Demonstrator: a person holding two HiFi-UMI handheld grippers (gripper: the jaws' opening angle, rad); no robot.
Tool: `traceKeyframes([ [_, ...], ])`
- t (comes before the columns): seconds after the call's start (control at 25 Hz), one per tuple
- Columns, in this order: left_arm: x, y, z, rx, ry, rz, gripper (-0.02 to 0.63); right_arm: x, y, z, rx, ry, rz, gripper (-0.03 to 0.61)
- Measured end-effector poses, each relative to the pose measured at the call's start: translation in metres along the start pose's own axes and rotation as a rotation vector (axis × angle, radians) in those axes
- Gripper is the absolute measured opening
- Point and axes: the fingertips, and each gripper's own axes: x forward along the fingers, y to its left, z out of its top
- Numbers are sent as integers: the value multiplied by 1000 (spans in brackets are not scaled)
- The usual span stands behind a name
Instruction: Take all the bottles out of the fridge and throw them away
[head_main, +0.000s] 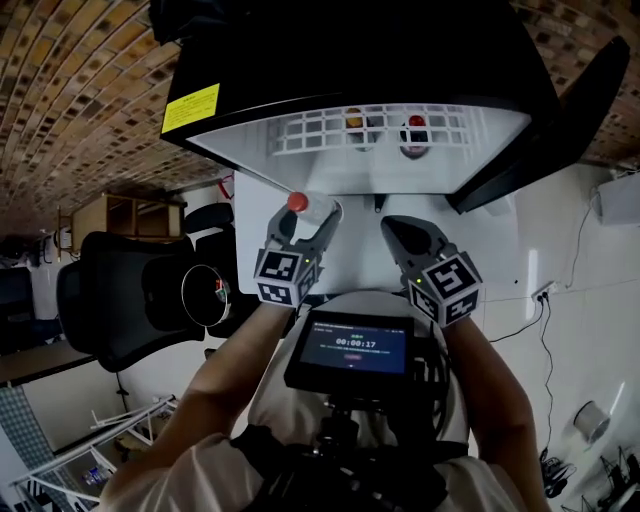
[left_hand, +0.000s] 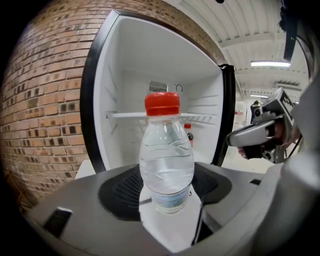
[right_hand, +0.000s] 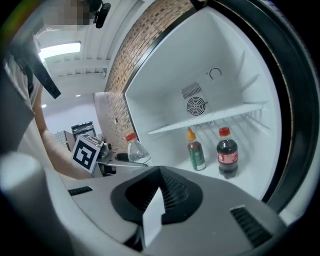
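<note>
The left forearm reaches forward from the lower left of the head view, bare below a pale sleeve. The left gripper points at the open fridge with its nose a little down. Its jaws stand wide and clamp the lower body of a water bottle. The bottle is clear, ribbed plastic with a pale label band and a smooth red cap. It is held upright in front of the cabinet, outside it. A rough brick wall runs along the left.

The right forearm comes in parallel. The right gripper is aimed at the fridge, its grey jaws pressed together with nothing between them.

Inside, the white, smooth-walled fridge has a wire shelf. Beneath it stand a slim green sauce bottle with an orange nozzle and a rounder dark cola bottle with a red cap, near each other but apart.
</note>
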Motion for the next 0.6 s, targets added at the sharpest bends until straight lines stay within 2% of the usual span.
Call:
traceKeyframes([
  [0.28, -41, -2, -8, -32, 6, 8, 302, 14, 21, 0, -21, -1, 74, 6],
  [0.6, -75, -11, -11, -123, 2, 117, 302, 17, 26, -4, -81, 21, 185, 6],
])
